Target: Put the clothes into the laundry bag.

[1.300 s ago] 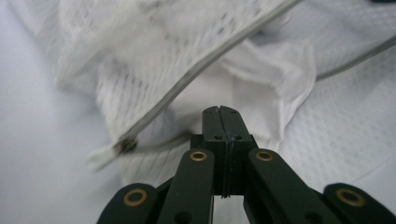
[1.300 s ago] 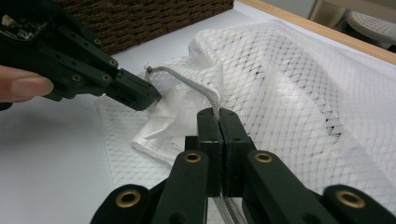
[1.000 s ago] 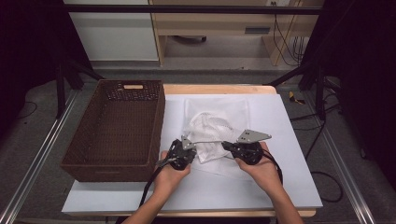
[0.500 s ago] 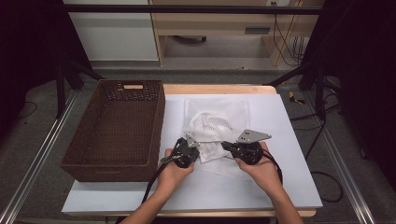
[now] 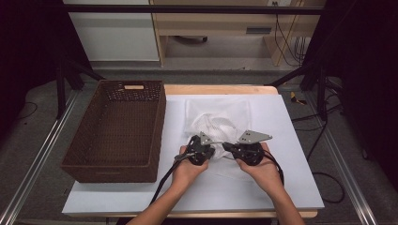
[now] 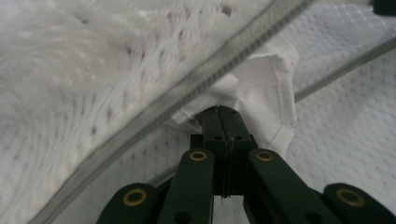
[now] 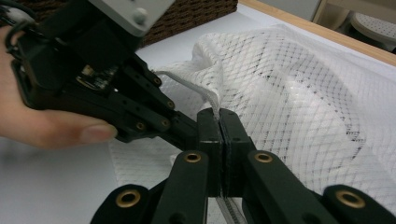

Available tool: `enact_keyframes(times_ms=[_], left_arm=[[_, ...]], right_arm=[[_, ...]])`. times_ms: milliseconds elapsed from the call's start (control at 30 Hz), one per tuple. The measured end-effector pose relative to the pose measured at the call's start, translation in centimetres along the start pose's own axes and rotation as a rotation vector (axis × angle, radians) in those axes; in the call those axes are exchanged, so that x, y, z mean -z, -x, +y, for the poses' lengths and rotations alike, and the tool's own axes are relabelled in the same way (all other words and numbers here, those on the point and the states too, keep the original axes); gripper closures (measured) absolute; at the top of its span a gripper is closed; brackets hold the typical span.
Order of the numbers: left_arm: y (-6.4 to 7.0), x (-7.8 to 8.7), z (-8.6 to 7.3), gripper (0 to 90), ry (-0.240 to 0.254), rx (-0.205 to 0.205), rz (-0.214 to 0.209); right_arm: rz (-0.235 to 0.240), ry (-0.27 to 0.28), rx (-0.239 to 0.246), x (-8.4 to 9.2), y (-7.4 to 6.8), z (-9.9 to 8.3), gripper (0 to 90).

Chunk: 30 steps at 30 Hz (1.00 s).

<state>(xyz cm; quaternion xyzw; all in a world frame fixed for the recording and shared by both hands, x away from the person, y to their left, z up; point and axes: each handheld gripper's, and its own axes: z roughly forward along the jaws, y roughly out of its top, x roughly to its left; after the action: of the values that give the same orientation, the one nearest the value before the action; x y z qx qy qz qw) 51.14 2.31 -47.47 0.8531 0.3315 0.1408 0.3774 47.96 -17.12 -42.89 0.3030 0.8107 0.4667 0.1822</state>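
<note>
white mesh cloth bag (image 5: pixel 220 125), brown woven wicker basket (image 5: pixel 117 136)

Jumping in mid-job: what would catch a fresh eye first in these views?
The white mesh bag bunched at the middle of the white table, with both grippers shut on its near edge. The left gripper pinches a white fabric fold by the zipper; the right gripper clamps the zipper strip. The empty brown wicker basket sits to the left.

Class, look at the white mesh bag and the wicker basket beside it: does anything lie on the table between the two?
Nothing visible does. The mesh bag lies right of the wicker basket, with bare white table cover between them. Both grippers, left gripper and right gripper, are shut on the bag.
</note>
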Motion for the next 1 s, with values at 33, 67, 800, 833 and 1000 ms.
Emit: enact_keyframes(times_ms=[33,67,800,833,1000], left_arm=[[0.0,-0.2,0.1,90.0,0.004,-0.002,0.001],[0.1,-0.4,0.2,90.0,0.007,0.001,-0.001],[0.6,-2.6,2.0,90.0,0.075,0.03,-0.003],[0.6,-2.7,2.1,90.0,0.079,0.032,-0.004],[0.7,-3.4,2.3,90.0,0.097,0.043,0.008]], right_arm=[[0.0,0.001,0.001,0.0,0.0,0.0,89.2],[0.0,0.001,0.002,0.0,0.0,0.0,89.2],[-0.004,-0.009,-0.006,-0.2,0.2,-0.3,89.2],[-0.005,-0.01,-0.007,-0.1,0.2,-0.3,89.2],[-0.007,-0.01,-0.008,-0.1,0.3,-0.4,89.2]])
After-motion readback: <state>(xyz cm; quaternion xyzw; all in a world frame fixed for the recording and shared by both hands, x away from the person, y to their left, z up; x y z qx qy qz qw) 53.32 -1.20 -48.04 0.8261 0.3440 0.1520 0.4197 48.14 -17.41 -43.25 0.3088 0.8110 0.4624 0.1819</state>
